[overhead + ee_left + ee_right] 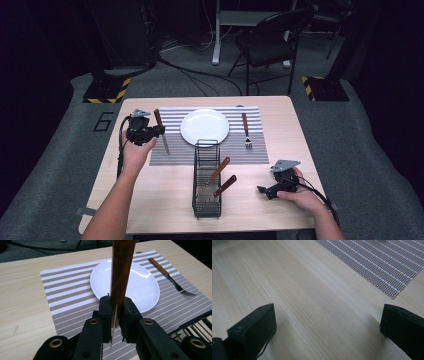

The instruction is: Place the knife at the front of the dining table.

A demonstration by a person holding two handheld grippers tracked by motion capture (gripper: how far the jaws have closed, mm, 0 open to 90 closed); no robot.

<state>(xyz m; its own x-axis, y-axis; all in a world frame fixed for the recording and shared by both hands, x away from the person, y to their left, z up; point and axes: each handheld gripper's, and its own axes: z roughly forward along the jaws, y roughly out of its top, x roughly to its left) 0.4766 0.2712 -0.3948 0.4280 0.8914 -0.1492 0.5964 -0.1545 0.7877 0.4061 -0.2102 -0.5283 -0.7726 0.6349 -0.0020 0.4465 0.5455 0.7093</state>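
Knife first: my left gripper (156,131) has its jaws clamped tight on a wooden-handled table knife (161,132), pinching it where the brown handle meets the steel blade, as I see in the left gripper view (116,315). I hold the knife over the left edge of the grey-and-white striped placemat (170,150), just left of the round white plate (205,126); I cannot tell whether its tip touches the mat. A wooden-handled fork (246,131) lies on the mat right of the plate. My right gripper (263,190) sits low over the pale wooden table (280,125), near the front right, jaws spread wide with nothing between them. Between my hands stands a black wire caddy (206,180) with two more wooden handles poking out.
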